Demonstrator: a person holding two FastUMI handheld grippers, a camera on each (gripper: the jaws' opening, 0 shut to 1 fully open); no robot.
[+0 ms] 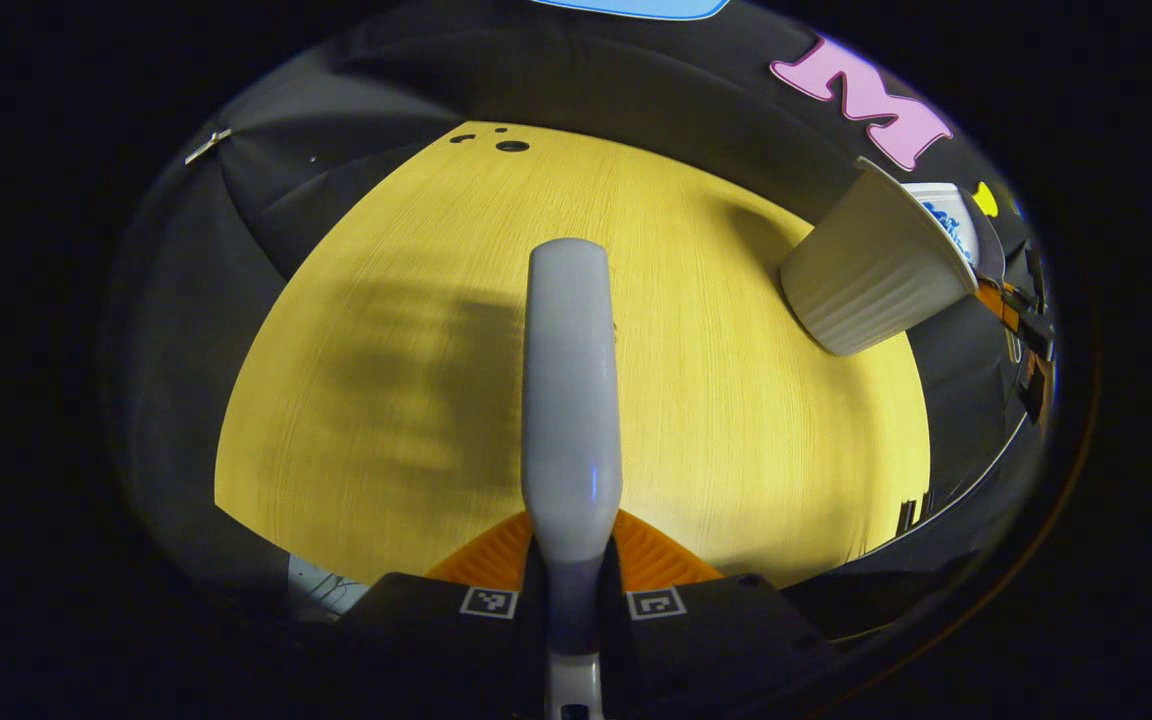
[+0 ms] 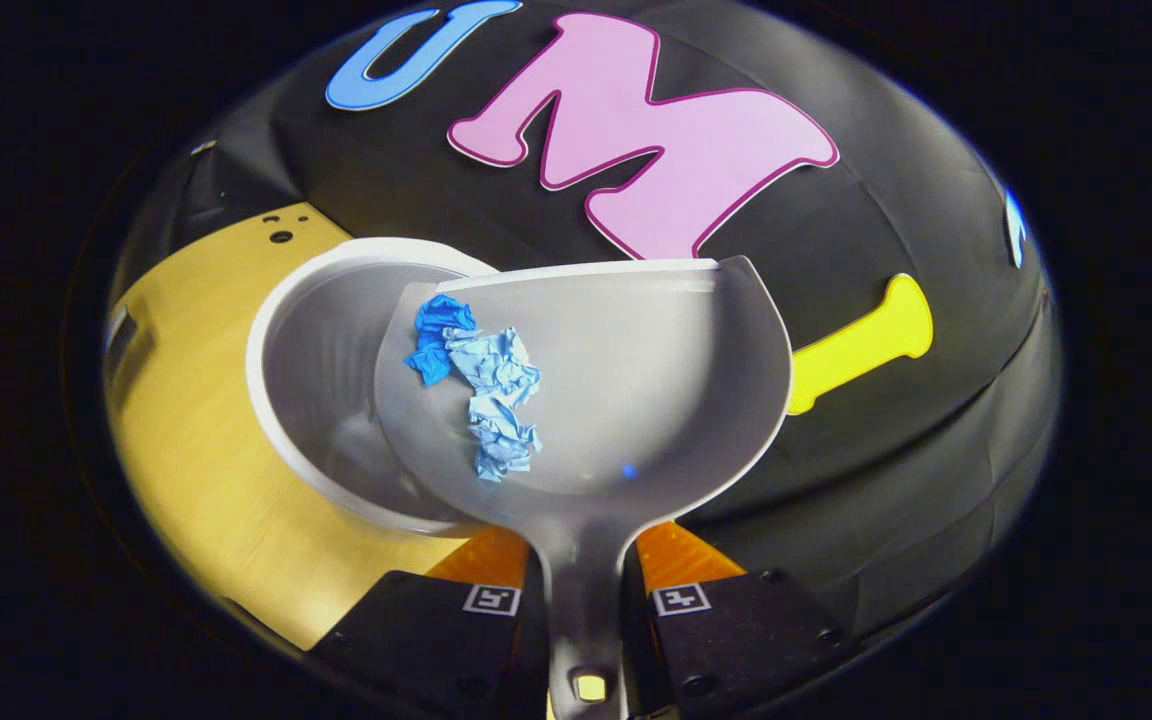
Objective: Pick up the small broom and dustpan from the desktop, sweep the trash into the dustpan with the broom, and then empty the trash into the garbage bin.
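In the left gripper view my left gripper is shut on the small broom, whose grey body points forward above the wooden desktop; its bristles are hidden. The white ribbed garbage bin stands at the right. In the right gripper view my right gripper is shut on the handle of the grey dustpan. The pan hangs tilted over the open garbage bin. Crumpled blue paper trash lies in the pan's left half, close to its front lip.
The desktop runs left of the bin and ends at the black cloth wall behind it. Small dark holes mark the desktop's far edge. A broad shadow falls on the wood left of the broom.
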